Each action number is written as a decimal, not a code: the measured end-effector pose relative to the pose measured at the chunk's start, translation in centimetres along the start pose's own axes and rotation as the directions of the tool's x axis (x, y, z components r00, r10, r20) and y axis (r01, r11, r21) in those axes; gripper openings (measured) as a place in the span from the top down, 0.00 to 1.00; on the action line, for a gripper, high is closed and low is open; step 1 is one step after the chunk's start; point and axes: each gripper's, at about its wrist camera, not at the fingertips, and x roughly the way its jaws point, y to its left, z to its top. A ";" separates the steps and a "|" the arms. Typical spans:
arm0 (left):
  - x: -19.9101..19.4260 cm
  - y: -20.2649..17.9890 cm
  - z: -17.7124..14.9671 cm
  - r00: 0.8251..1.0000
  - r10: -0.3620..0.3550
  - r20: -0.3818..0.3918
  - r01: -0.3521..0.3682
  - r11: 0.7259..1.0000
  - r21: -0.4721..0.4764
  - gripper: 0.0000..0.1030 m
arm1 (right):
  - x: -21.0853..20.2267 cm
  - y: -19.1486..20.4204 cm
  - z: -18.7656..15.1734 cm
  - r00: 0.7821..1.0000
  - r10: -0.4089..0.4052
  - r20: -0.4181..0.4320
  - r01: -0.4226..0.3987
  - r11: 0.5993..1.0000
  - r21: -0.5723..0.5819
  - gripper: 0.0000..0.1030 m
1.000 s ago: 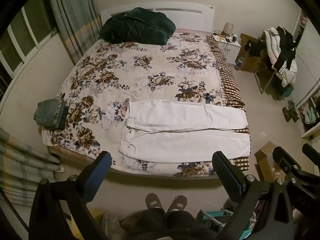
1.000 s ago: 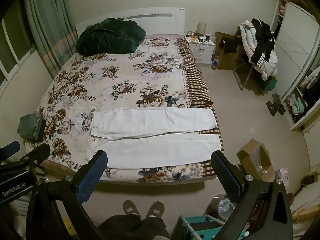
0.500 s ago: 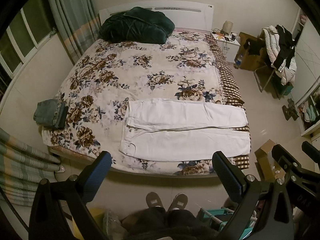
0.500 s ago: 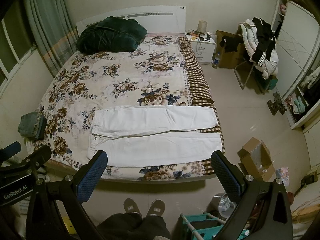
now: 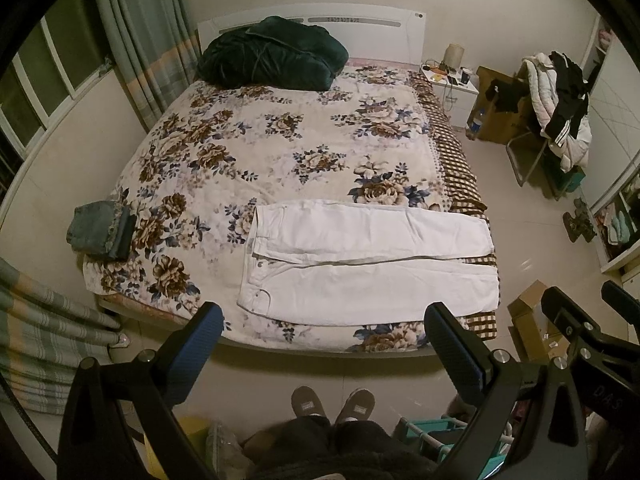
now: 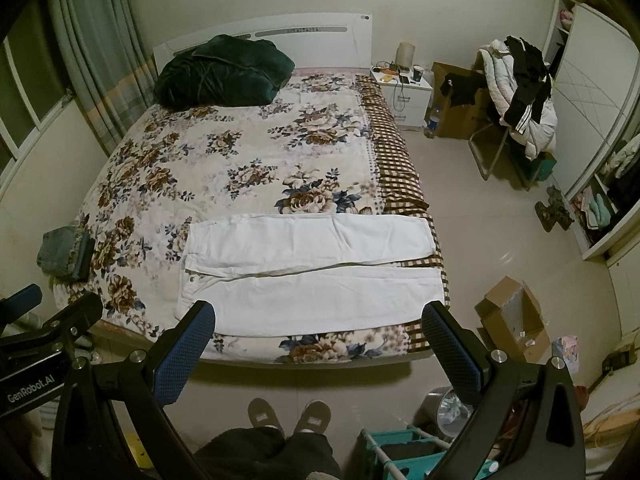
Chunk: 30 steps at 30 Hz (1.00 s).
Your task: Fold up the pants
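Observation:
White pants (image 5: 368, 264) lie flat along the near edge of the floral bed (image 5: 280, 152), waist to the left, both legs stretched right. They also show in the right wrist view (image 6: 312, 276). My left gripper (image 5: 324, 332) is open and empty, held high above the floor in front of the bed. My right gripper (image 6: 318, 330) is open and empty too, to the right of the left one. Both are well short of the pants.
Folded jeans (image 5: 102, 230) sit on the bed's left corner. A dark green quilt (image 5: 272, 58) lies by the headboard. A cardboard box (image 6: 514, 318), a teal rack (image 6: 404, 452), a nightstand (image 6: 406, 94) and a chair with clothes (image 6: 520, 92) stand on the right. My feet (image 5: 332, 402) are at the bed's foot.
Both views have shifted slightly; the bed and pants sit a little higher in frame. The pants have not moved and both grippers stay open.

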 end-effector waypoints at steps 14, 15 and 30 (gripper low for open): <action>-0.6 -0.5 1.0 1.000 0.000 -0.002 0.000 1.000 0.006 0.00 | 0.0 -0.2 -0.1 1.000 0.002 0.001 -0.002 1.000 -0.002 0.00; -0.6 -0.6 1.1 1.000 -0.001 -0.002 0.001 1.000 0.006 0.00 | 0.0 -0.2 -0.2 1.000 0.001 0.002 -0.001 1.000 -0.002 0.00; -0.5 -0.5 1.0 1.000 -0.002 -0.001 0.002 1.000 0.006 0.00 | 0.1 -0.2 -0.5 1.000 0.000 0.002 0.000 1.000 -0.002 0.00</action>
